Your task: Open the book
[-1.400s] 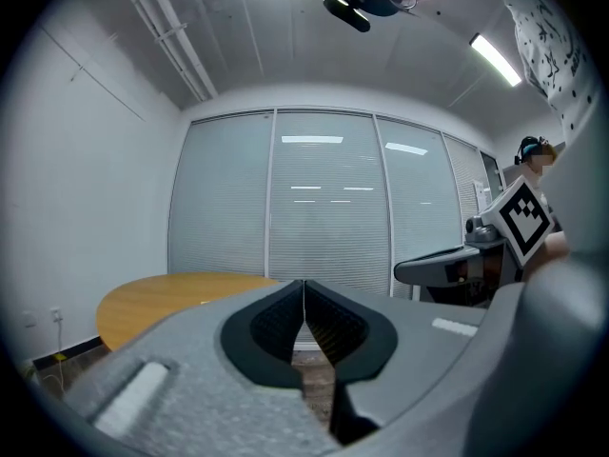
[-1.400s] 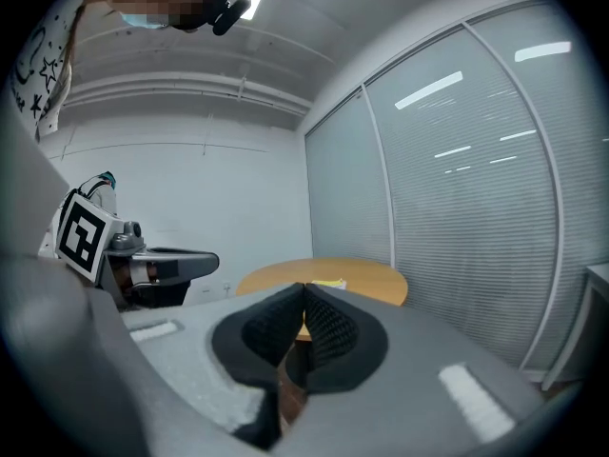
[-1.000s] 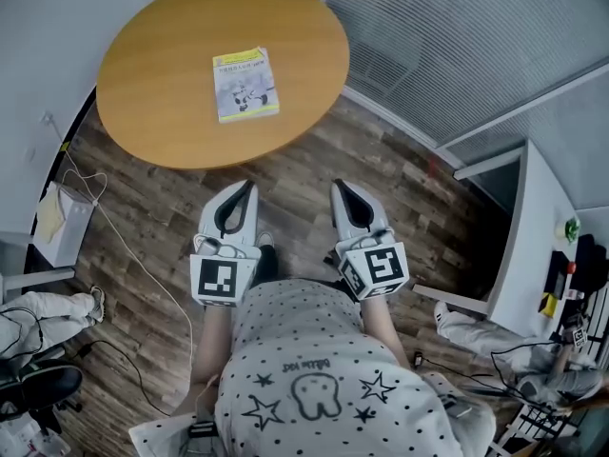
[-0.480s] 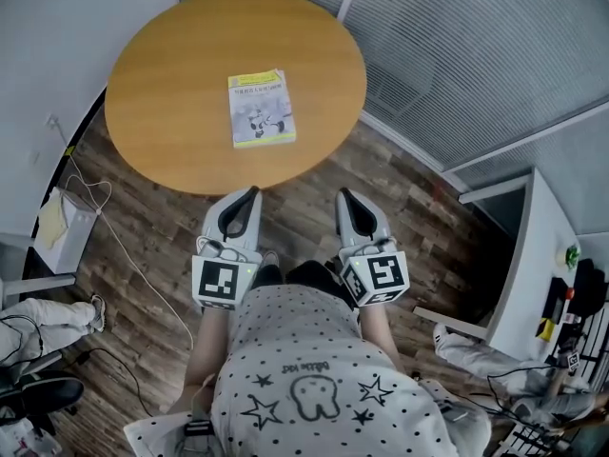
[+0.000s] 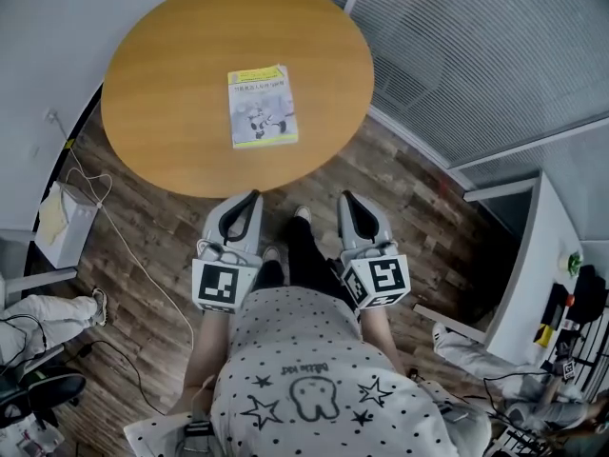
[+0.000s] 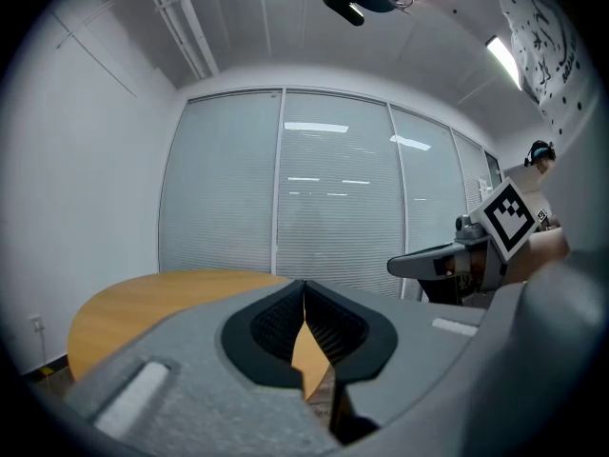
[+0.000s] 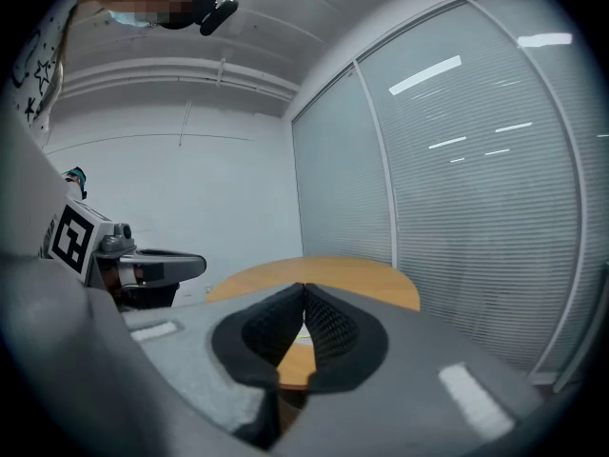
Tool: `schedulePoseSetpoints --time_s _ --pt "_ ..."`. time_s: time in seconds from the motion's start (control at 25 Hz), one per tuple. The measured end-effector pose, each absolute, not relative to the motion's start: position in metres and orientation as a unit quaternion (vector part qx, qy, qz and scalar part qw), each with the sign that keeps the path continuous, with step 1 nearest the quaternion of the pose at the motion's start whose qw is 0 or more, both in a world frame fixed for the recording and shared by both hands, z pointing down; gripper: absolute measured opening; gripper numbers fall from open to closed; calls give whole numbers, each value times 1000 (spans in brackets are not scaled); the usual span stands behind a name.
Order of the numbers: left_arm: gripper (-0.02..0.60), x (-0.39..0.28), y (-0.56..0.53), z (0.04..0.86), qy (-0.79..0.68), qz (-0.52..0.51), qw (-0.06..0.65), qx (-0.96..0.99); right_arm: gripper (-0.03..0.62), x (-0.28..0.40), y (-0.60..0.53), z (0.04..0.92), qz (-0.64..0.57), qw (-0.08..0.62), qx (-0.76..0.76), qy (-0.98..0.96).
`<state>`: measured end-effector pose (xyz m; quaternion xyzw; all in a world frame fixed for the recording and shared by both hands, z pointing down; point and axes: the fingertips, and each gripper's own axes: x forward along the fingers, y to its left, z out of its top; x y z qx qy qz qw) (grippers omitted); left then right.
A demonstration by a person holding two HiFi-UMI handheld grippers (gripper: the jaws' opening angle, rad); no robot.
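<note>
A closed book [image 5: 261, 106] with a yellow and white cover lies flat near the middle of the round wooden table [image 5: 162, 93]. My left gripper [image 5: 252, 198] is shut and empty, held just short of the table's near edge. My right gripper [image 5: 345, 198] is beside it, also shut with nothing between its jaws. In the left gripper view the left gripper [image 6: 304, 287] points at the table [image 6: 143, 303], and the right gripper shows at its right. In the right gripper view the right gripper [image 7: 304, 288] points at the table's edge [image 7: 381, 279]. Both grippers are well short of the book.
Wood-pattern floor [image 5: 409, 198] surrounds the table. Glass walls with blinds [image 5: 476, 55] run behind and to the right. A white box [image 5: 59, 225] and loose cables [image 5: 124, 255] lie on the floor at the left. A white desk [image 5: 528, 265] stands at the right.
Both grippers and the person have come closer to the table, so the table's near edge now lies just ahead of the jaws. A foot has stepped forward between the grippers.
</note>
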<state>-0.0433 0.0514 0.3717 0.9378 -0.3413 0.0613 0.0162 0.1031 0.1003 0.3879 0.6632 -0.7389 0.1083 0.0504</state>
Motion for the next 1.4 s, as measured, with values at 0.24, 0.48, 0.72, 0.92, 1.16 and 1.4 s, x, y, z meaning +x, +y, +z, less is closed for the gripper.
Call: schedulePoseSetpoints --time_s 0.24,0.48,0.72,0.92,1.16,1.4 --pt "11 -22 15 374 -360 65 12 931 5 128 61 398 117 49 652 -747" --pt "11 5 -37 361 -382 56 -1 922 5 157 2 391 108 45 634 -765" --pt "11 20 -76 354 -423 49 -6 905 5 180 -45 391 107 52 608 -785" --pt "11 19 -95 362 -455 57 -7 888 5 182 -74 394 108 53 578 -807" --pt "11 12 -108 365 -491 62 -7 869 4 183 -98 397 107 59 549 -827" --pt "11 12 -117 370 -514 64 -6 856 5 197 -108 403 111 65 543 -830"
